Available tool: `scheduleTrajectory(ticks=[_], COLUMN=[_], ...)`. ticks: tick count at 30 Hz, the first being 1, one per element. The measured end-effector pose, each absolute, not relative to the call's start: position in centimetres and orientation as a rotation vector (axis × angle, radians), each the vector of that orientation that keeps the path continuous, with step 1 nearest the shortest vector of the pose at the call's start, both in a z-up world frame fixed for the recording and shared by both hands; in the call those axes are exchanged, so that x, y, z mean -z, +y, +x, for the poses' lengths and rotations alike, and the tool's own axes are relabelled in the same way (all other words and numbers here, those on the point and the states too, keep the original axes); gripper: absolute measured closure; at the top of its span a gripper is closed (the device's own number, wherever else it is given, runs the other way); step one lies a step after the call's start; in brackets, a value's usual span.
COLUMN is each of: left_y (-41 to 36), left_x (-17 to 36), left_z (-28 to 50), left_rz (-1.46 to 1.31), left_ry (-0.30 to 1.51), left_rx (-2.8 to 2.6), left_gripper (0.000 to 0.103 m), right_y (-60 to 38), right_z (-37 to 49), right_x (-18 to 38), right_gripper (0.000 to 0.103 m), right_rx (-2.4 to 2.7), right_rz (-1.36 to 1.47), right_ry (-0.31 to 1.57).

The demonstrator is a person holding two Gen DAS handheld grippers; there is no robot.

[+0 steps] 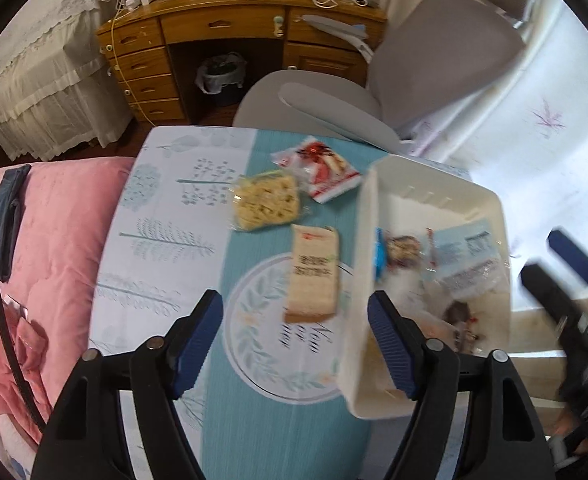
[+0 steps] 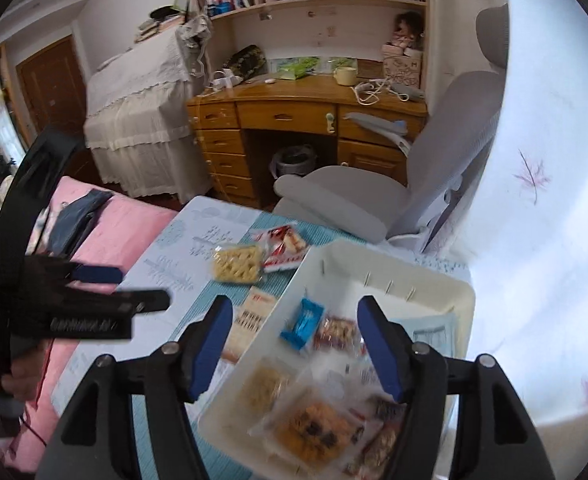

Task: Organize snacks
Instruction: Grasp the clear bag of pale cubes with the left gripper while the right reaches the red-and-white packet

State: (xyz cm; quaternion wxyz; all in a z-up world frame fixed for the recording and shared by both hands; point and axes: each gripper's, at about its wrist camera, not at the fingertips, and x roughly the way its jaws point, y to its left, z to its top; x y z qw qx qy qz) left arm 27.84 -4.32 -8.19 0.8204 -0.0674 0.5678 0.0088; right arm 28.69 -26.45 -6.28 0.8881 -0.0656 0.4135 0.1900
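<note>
My left gripper [image 1: 296,342] stands with its jaws apart and nothing between the blue pads; below it, in the lower middle of the left wrist view, a tan snack packet [image 1: 314,274] lies on the table with the blue-green cloth [image 1: 253,420]. Above this packet, near the centre of the frame, I see a clear bag of yellow crackers [image 1: 265,201], and just to the right of it a red and white packet [image 1: 321,169]. The white bin [image 1: 368,216] is at the right of the frame and holds several snacks already, though they are blurred. My right gripper [image 2: 294,348] is also spread open and holds nothing; it hangs over the bin [image 2: 464,300], where a small blue packet [image 2: 305,323] lies near the left wall and a chocolate chip cookie pack [image 2: 314,432] lies lower in the frame.
</note>
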Motion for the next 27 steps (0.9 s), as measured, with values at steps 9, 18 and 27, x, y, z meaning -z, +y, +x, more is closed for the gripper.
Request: scheduleTrajectory(ticks=[9, 18, 27], left_y=[-0.9, 0.5, 0.5], left_x=[10.4, 14.2, 19.5], left_z=[32.5, 37.2, 39.2], left_rz=[-0.127, -0.003, 0.187], left_ry=[1.168, 1.184, 1.196], left_rx=[0.089, 0.159, 0.227], left_gripper=[0.02, 0.015, 0.015], right_y=[-21.0, -15.6, -13.6], right_z=[37.4, 44.2, 48.2], right_x=[8.3, 14.8, 21.1], right_gripper=[0.023, 0.019, 0.017], right_rx=[-0.456, -0.535, -0.56], right_rz=[-0.174, -0.256, -0.297], right_ry=[0.97, 1.172, 1.352])
